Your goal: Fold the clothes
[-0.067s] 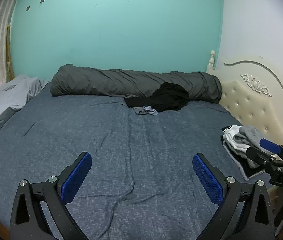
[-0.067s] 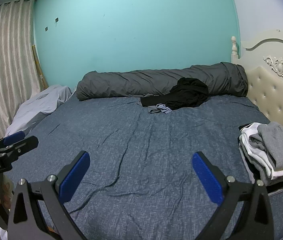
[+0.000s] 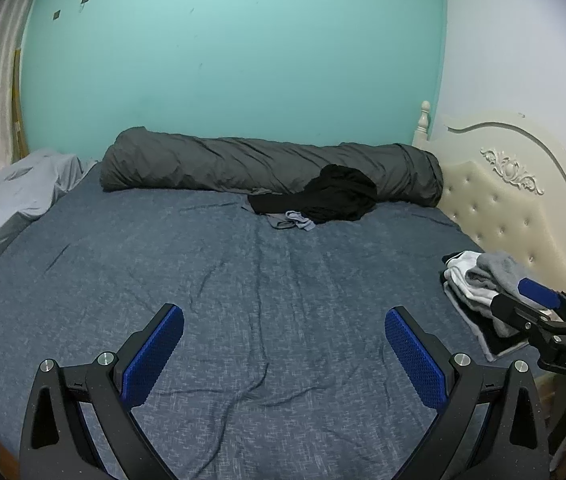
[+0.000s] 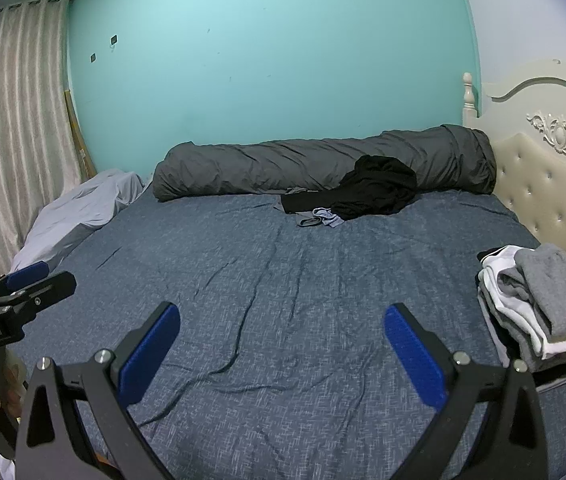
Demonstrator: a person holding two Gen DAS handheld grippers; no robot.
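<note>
Unfolded clothes: black garment (image 3: 337,194) lay crumpled at the far side of the bed (image 3: 243,300), leaning on the rolled grey duvet (image 3: 267,164). A flat part of it stretched left along the duvet, so its long axis ran across the bed, parallel to the roll. A small light-blue piece (image 3: 297,220) sat bunched just in front of it, touching its near edge; no clear axis on that one.

Folded stack (image 4: 539,304) sat at the bed's right edge, next to the cream tufted headboard (image 4: 555,196): grey on top, white under it, black at the bottom. Its long side ran away from the camera, along the headboard.

Left gripper (image 3: 283,356): fingers spread wide, nothing between them, only blue sheet below. Right gripper (image 4: 281,354): same, fingers fully apart, empty, over the near part of the bed. Both were well apart from the black garment.

Writing: "DAS" on the right gripper body, seen from the left wrist view; "GenRobot.AI" or similar on the left gripper body, seen from the right wrist view, small and partly unclear.

Pale grey sheet (image 4: 83,208) was heaped at the bed's left, by the curtain (image 4: 15,120).
</note>
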